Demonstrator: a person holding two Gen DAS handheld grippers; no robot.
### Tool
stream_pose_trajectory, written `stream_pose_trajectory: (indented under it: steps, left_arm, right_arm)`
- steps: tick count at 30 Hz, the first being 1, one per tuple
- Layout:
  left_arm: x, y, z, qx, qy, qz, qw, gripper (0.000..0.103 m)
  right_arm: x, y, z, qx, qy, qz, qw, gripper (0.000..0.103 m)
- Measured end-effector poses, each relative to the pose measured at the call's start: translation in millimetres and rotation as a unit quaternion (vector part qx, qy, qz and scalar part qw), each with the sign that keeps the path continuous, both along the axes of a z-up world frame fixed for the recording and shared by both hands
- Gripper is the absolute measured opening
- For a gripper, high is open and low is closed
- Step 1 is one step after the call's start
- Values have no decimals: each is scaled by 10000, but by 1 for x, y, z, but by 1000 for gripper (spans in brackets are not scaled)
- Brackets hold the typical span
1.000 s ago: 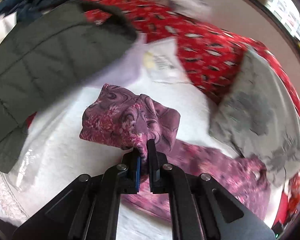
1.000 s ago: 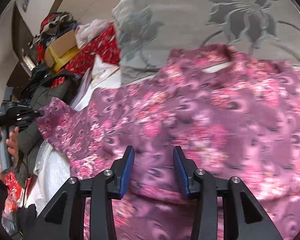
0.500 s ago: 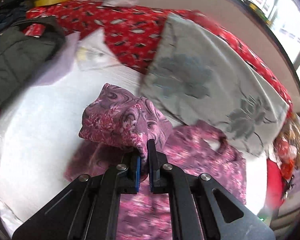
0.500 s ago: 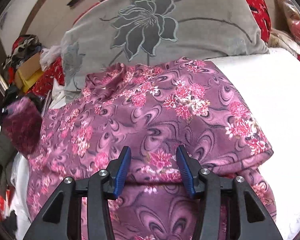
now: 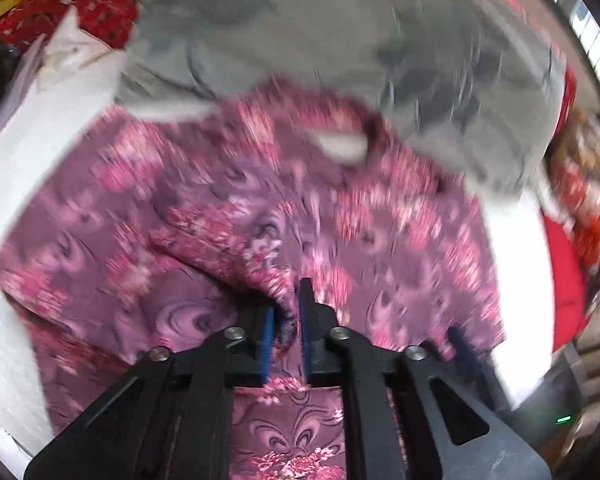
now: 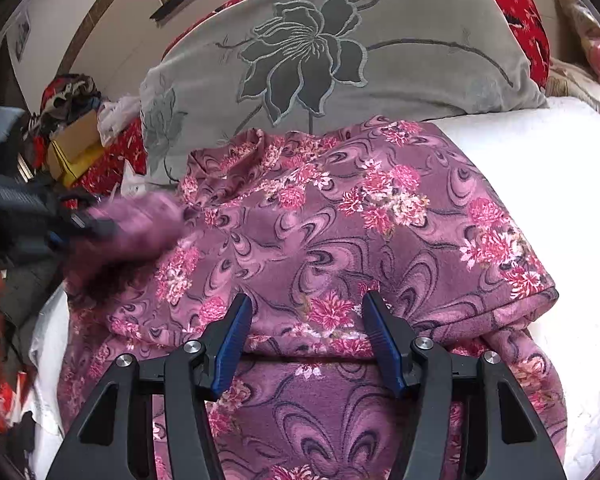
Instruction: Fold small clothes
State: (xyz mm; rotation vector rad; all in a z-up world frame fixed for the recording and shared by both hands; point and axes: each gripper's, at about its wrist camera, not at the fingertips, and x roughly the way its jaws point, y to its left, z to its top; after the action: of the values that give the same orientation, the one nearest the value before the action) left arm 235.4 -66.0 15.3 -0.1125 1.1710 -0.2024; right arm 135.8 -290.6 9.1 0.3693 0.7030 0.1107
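Purple floral top [image 6: 340,240] on bed below the gray pillow [image 6: 340,52]: soft, limp, light. Left gripper [image 5: 286,316] jaws just opening, sleeve edge loose between; right gripper [image 6: 306,328] jaws spreading, empty. Best hold: hem.

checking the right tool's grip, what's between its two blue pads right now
In the right wrist view, a folded edge of the purple floral garment lies between the right tool's spread pads; neither presses it.
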Motion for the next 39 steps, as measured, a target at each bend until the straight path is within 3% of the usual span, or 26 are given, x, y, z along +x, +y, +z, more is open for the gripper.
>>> stream_pose_trajectory:
  steps: [1,4,9,12,16,21,23,26,28,29,31,35,37,39]
  left_arm:
    - [-1,-3,-6,41,91,-32,9999,28]
    - [-12,-3,-5,25,35,-145,9999,30]
    - [-43,45,23,-746,13,-165,9971,33]
    - [-65,102,31,-1014,-273,354,9938,53]
    - [-57,154,1,-1196,158,1099,9866,52]
    - [-53,181,-31,-1933,553,1560,9671,51]
    - [-54,182,-31,-2060,532,1559,9646,51]
    - [-54,186,-32,-2167,570,1560,9620,52]
    - [-54,186,-32,-2185,563,1525,9622,52]
    - [-55,186,-32,-2173,555,1489,9631,52]
    - [-54,186,-33,-2129,536,1431,9651,52]
    - [-53,182,-32,-1969,479,1383,9694,53]
    - [-52,179,-33,-1885,436,1349,9718,53]
    - [-52,177,-32,-1826,408,1319,9734,53]
  right_arm:
    - [0,0,0,12,-2,5,10000,60]
    - [1,0,-1,47,-8,11,10000,60]
    - [4,1,3,-6,124,-1,9999,60]
    - [10,12,15,-314,405,-29,9987,61]
    - [11,47,47,-439,-48,444,9980,61]
    - [25,126,68,-1165,-237,1356,9836,65]
    - [32,151,64,-1575,-197,1542,9752,65]
    - [53,179,44,-2212,217,1616,9615,65]
    - [61,182,34,-2381,341,1555,9581,59]
    - [62,177,34,-2284,309,1487,9616,51]
    - [61,155,41,-1657,253,1286,9774,13]
    - [48,98,55,-821,93,600,9948,8]
    - [45,71,55,-501,169,299,9982,1]
    - [39,38,50,-190,295,-67,9994,1]
